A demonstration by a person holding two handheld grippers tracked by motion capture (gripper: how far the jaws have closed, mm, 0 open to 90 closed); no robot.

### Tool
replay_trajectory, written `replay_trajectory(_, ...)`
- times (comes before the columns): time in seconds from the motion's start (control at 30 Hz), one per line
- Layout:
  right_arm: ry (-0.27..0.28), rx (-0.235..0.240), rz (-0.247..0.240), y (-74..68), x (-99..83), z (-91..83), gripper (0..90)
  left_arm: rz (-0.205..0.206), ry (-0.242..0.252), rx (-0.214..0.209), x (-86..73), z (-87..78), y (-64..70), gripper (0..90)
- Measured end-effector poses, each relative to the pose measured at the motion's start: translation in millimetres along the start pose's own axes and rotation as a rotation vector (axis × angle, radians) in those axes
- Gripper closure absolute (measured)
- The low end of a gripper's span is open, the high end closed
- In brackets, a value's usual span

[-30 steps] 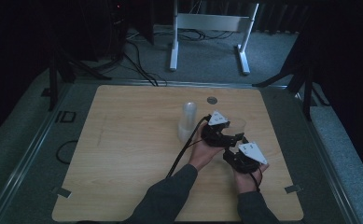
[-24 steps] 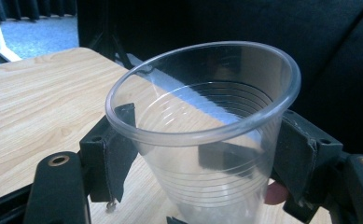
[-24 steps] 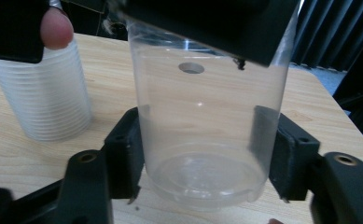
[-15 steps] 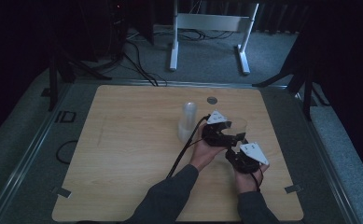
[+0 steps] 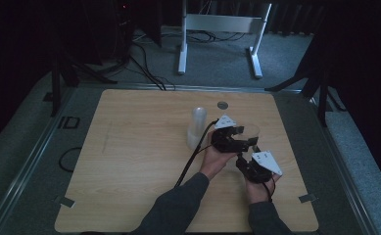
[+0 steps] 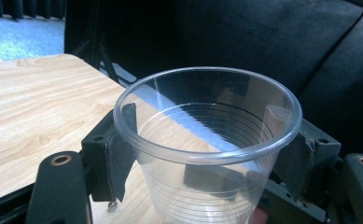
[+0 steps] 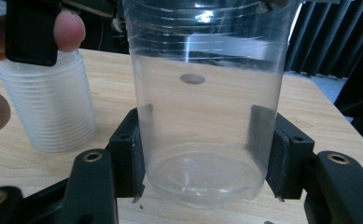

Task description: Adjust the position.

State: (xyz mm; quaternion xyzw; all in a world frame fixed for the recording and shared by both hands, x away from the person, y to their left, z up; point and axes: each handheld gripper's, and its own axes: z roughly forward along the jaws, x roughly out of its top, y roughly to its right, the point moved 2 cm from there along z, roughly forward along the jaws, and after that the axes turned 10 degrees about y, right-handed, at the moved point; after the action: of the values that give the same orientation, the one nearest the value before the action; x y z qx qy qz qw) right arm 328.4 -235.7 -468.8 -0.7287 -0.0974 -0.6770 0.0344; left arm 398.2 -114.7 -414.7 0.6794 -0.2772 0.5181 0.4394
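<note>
The clear plastic cup (image 6: 207, 140) stands upright on the counter (image 5: 129, 161), on its right-hand half, with both grippers at it at once. The left gripper (image 6: 207, 158) has its fingers (image 6: 118, 154) against the cup's wall just under the rim, one on each side, and seems to hold it. The right gripper (image 7: 207, 154) comes in lower, its fingers (image 7: 128, 154) pressed to the wall near the base, which rests on the wood or sits just off it.

To my eye the cup has just come off the stack of cups (image 7: 48, 107), which stands just beside it to the left, and this is a handover or a steadying grip between the two hands. The next move calls for one gripper to let go before the other carries the cup. Thin plastic like this will buckle if both squeeze, so the pressure needs to stay light.

For room, the counter's right edge is near, with the dark floor beyond it. The small dark disc (image 5: 222, 105) lies toward the far edge, apart from the cup. The whole left half of the counter is bare wood, the safest place to set the cup down.
</note>
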Motion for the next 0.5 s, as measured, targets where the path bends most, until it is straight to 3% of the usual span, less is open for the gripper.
replay_trajectory(0.3, -0.014, 0.024, 0.025, 1.0, -0.8, 0.4, 31.1, 0.076, 0.009, 0.044, 2.3, -2.1, 2.2, 28.7)
replay_trajectory(0.5, -0.012, 0.037, 0.012, 0.4, -0.4, -0.3, 29.4, 0.121, 0.001, 0.082, 1.2, -3.6, 0.7, 28.8)
